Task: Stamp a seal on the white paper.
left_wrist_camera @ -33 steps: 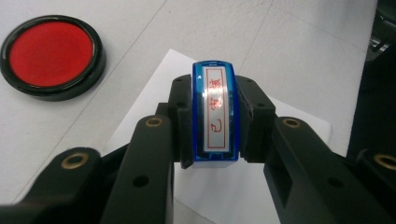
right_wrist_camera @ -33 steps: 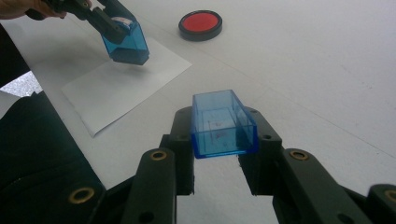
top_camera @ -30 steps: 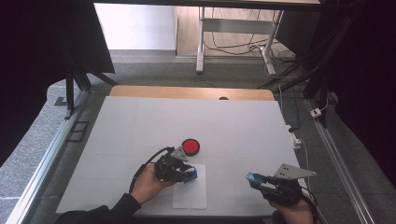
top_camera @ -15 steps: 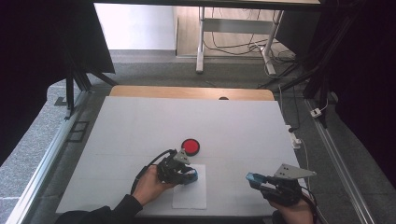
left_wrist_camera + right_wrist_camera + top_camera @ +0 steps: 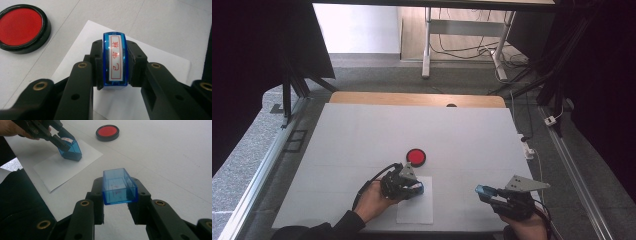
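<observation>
My left gripper is shut on a blue stamp whose white top label carries red characters. In the right gripper view the stamp stands with its base down on a white sheet of paper, near the sheet's far edge. The left gripper grips its upper part. My right gripper is shut on a clear blue stamp cap, held just above the table to the right of the paper. A round red ink pad lies just beyond the paper.
The white table top stretches far beyond the ink pad, with a wooden strip at its far edge. The table's front edge runs close under both hands. A dark sleeve fills the right gripper view's lower left.
My left gripper with the stamp has shifted slightly toward the person, down over the paper. The right gripper and cap have stayed put.
</observation>
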